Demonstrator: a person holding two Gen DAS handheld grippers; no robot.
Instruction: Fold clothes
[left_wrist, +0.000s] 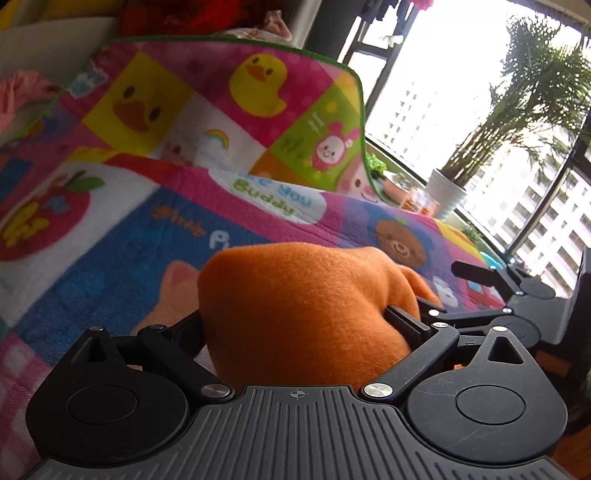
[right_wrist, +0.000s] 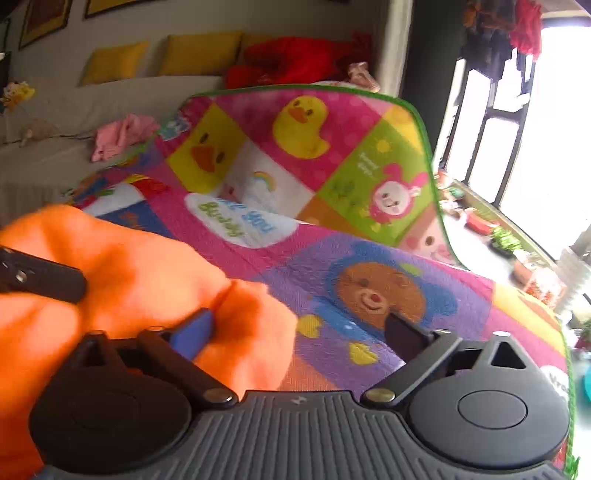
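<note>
An orange fleece garment (left_wrist: 295, 306) lies bunched on a colourful play mat (left_wrist: 110, 240). My left gripper (left_wrist: 295, 323) has its jaws spread wide. The bundle bulges up between them and hides most of both fingers. In the right wrist view the same orange garment (right_wrist: 129, 266) fills the lower left, with one black finger of the left gripper (right_wrist: 48, 282) lying on it. My right gripper (right_wrist: 301, 332) is open. Its blue-padded left finger (right_wrist: 195, 332) touches the garment's edge, and only the mat (right_wrist: 369, 258) shows between its fingers. The right gripper (left_wrist: 447, 288) also appears at the right of the left wrist view.
The mat's far part is folded up, showing a green border (right_wrist: 424, 147). Behind it stands a sofa (right_wrist: 55, 110) with yellow cushions, red fabric and a pink garment (right_wrist: 122, 136). Windows and a white planter (left_wrist: 447, 195) are on the right.
</note>
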